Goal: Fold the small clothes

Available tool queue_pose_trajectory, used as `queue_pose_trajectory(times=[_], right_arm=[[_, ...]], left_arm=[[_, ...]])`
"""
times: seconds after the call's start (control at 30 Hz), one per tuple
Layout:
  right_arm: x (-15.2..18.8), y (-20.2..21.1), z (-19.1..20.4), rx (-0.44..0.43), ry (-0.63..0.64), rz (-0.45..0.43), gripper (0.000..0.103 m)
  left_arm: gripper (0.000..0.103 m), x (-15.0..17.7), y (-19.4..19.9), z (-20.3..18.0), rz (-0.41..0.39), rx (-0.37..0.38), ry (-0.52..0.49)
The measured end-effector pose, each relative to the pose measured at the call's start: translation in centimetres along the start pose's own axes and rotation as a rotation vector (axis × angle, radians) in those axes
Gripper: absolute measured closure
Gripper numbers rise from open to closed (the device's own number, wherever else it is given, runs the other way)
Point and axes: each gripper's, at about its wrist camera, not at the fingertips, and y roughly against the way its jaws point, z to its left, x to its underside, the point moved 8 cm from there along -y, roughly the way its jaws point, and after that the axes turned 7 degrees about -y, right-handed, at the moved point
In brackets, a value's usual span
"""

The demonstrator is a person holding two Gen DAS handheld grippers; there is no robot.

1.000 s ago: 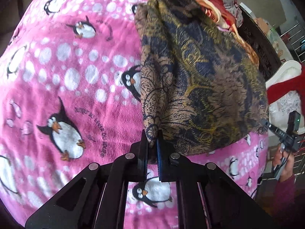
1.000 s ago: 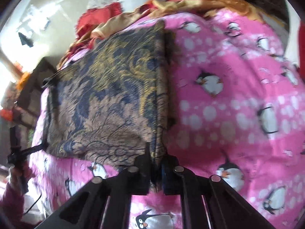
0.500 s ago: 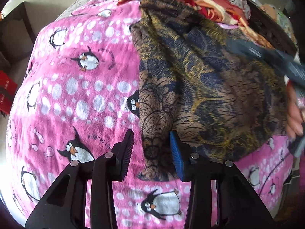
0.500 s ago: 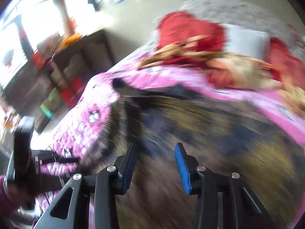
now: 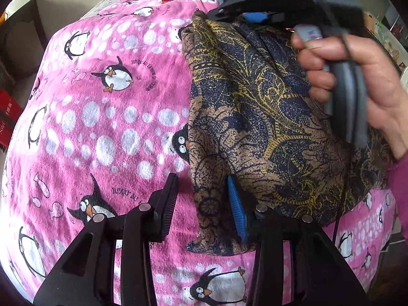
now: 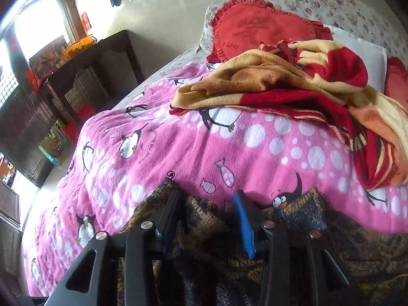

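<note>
Two tools work one patterned garment [image 5: 267,132] lying on a pink penguin blanket [image 5: 102,117] covering the bed. The left tool [image 5: 202,201] stands wide, straddling the near corner without gripping; the right tool [image 6: 207,219], also wide, hovers at the far edge. A fold appears half-made; next, each must close on fabric.

Pink penguin blanket [image 6: 255,148]; red-and-yellow throw [image 6: 293,84]; heart cushion [image 6: 255,30].
</note>
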Motion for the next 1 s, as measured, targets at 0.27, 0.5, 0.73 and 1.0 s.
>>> queue_pose_trajectory(times=[0.27, 0.5, 0.73, 1.0], right_arm=[[3.1, 7.6, 0.5, -0.020, 0.053, -0.043, 0.057], [6.0, 3.7, -2.0, 0.046, -0.017, 0.031, 0.053], [5.9, 5.0, -0.6, 0.045, 0.040, 0.046, 0.036], [10.8, 13.5, -6.5, 0.087, -0.038, -0.068, 0.036]], left_arm=[[0.064, 0.5, 0.2, 0.0, -0.011, -0.006, 0.010], [0.057, 1.0, 0.2, -0.3, -0.011, -0.011, 0.023], [0.056, 1.7, 1.2, 0.2, -0.003, 0.065, 0.101], [0.056, 1.9, 3.0, -0.2, -0.042, 0.118, 0.112]])
